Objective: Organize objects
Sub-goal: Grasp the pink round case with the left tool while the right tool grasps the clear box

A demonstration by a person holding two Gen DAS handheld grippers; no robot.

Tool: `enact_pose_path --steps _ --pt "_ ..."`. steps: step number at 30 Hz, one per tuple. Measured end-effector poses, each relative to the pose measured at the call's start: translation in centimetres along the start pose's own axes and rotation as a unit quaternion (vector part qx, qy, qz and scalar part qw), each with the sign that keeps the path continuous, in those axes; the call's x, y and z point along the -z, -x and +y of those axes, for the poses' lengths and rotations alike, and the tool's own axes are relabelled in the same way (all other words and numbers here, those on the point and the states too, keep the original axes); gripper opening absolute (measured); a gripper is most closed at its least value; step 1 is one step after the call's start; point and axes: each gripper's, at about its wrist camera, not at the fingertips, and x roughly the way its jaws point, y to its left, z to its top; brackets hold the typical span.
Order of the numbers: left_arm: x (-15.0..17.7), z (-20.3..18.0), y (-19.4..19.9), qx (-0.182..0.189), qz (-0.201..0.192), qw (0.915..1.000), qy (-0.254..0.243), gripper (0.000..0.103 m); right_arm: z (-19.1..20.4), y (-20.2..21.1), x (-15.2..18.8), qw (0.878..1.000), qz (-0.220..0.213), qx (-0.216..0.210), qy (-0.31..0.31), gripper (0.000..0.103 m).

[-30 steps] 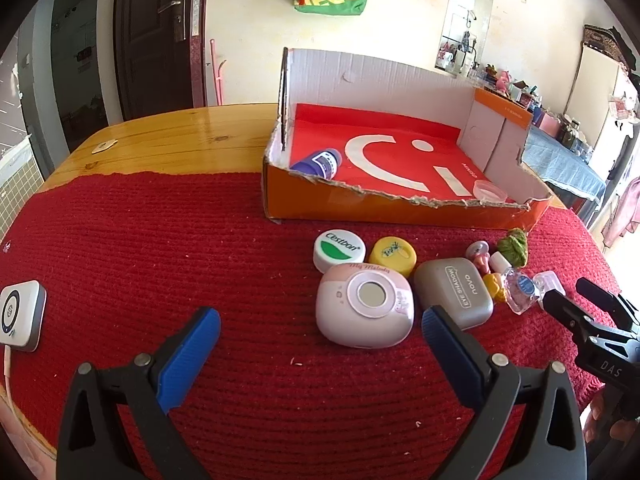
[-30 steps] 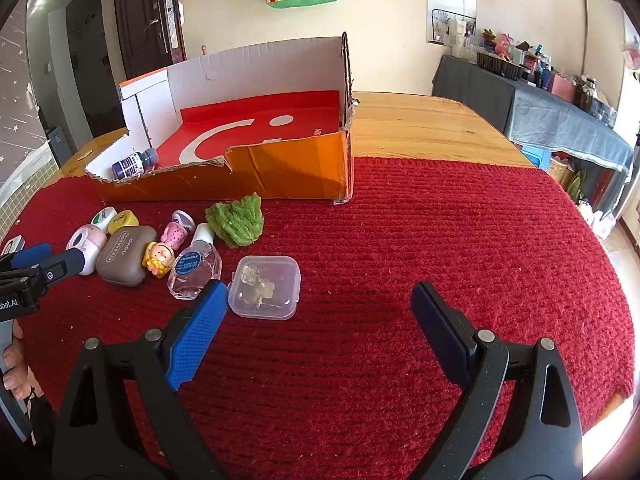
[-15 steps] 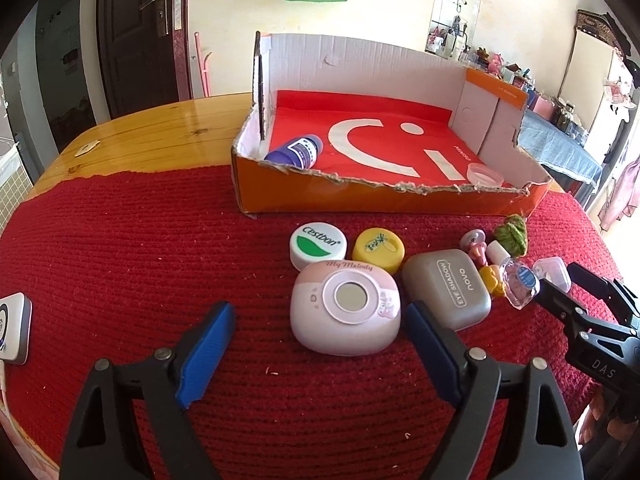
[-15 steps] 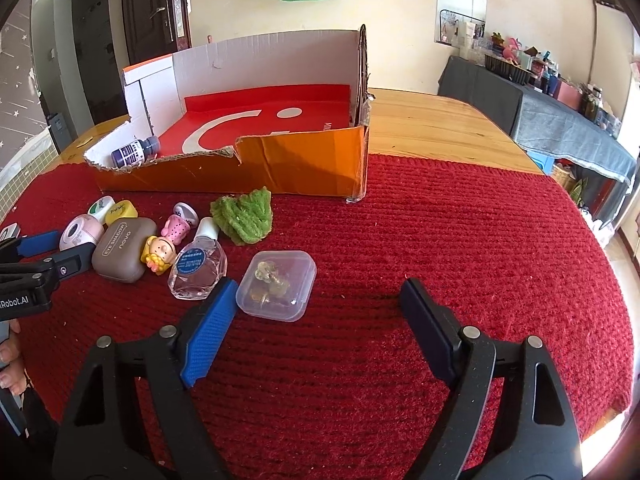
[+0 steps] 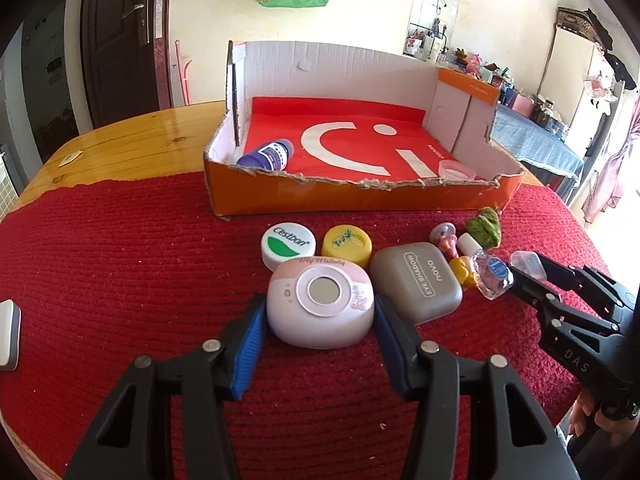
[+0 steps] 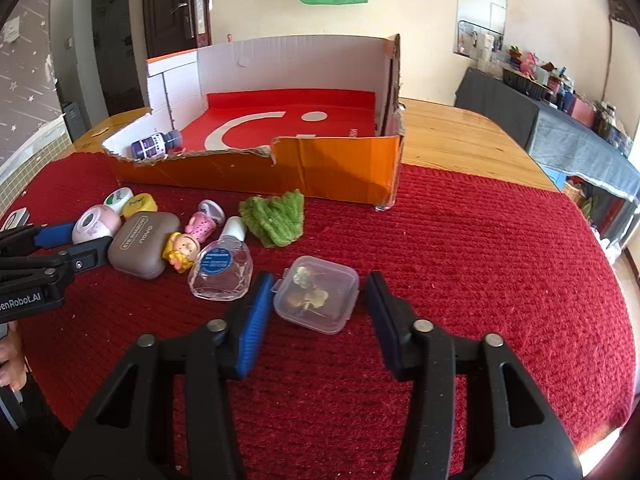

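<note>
Pads of my left gripper [image 5: 318,320] sit on either side of the pink My Melody case [image 5: 320,304], which lies flat on the red knitted mat [image 5: 120,260]. The jaws have just been closing and now stand narrow around the case; both pads look to be against its sides, so I read this as a grip, with the case not lifted off the mat.

My right gripper [image 6: 316,312] has also just been closing its jaws. Between them lies the small clear plastic box [image 6: 316,294] with bits inside. The blue pad is at the box's left edge, but a gap shows between the box and the other pad, so the box is bracketed, not clamped.

Just beside the pink case are the grey-brown Novo eye shadow case [image 5: 416,280], the white Cestbon cap [image 5: 288,242] and the yellow cap [image 5: 347,244]. Further right sit a small doll figure [image 6: 180,250], a pink toy [image 6: 204,222], a clear bottle with a blue label [image 6: 220,268] and a green fuzzy piece [image 6: 276,220].

Behind them stands the torn orange cardboard box [image 5: 360,200], with a purple bottle [image 5: 268,154] lying in its left corner.
</note>
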Motion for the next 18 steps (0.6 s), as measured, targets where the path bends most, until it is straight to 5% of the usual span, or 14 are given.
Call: enact_pose_path --steps 18 --pt "-0.5 -0.3 2.1 0.015 -0.024 0.9996 -0.005 0.054 -0.2 2.0 -0.9 0.999 -0.02 -0.033 -0.006 0.041"
